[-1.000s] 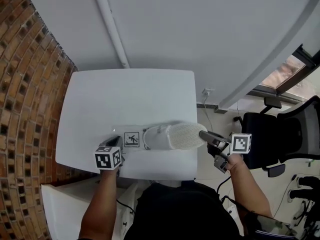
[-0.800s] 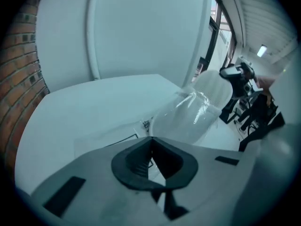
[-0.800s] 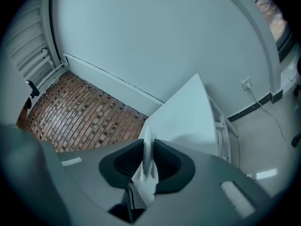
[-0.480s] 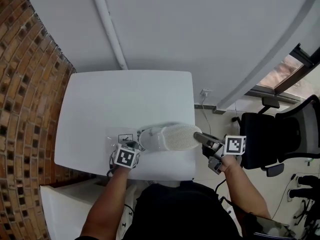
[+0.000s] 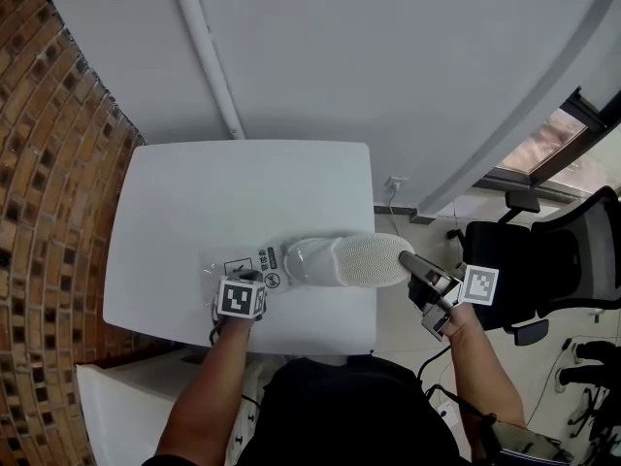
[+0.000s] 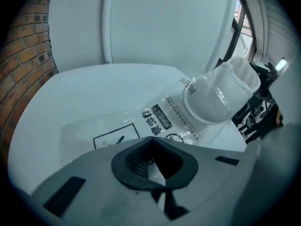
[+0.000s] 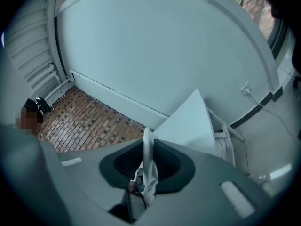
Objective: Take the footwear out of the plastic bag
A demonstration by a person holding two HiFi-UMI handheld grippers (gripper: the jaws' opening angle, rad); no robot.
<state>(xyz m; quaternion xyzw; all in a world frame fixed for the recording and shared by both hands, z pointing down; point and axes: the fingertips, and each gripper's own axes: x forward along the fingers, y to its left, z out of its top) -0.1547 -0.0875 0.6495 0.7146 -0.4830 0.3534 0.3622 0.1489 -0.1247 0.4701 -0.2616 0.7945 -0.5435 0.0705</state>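
On the white table [image 5: 194,192], left gripper [image 5: 254,280] is pinching the clear printed bag [image 5: 233,263]; right gripper [image 5: 406,257] is gripping the half-out white mesh slipper [image 5: 349,260].

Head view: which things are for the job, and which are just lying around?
For the job:
slipper
plastic bag
left gripper, pinching the bag
right gripper, jaws shut on the slipper

Just there:
office chair
wall pipe
wall socket
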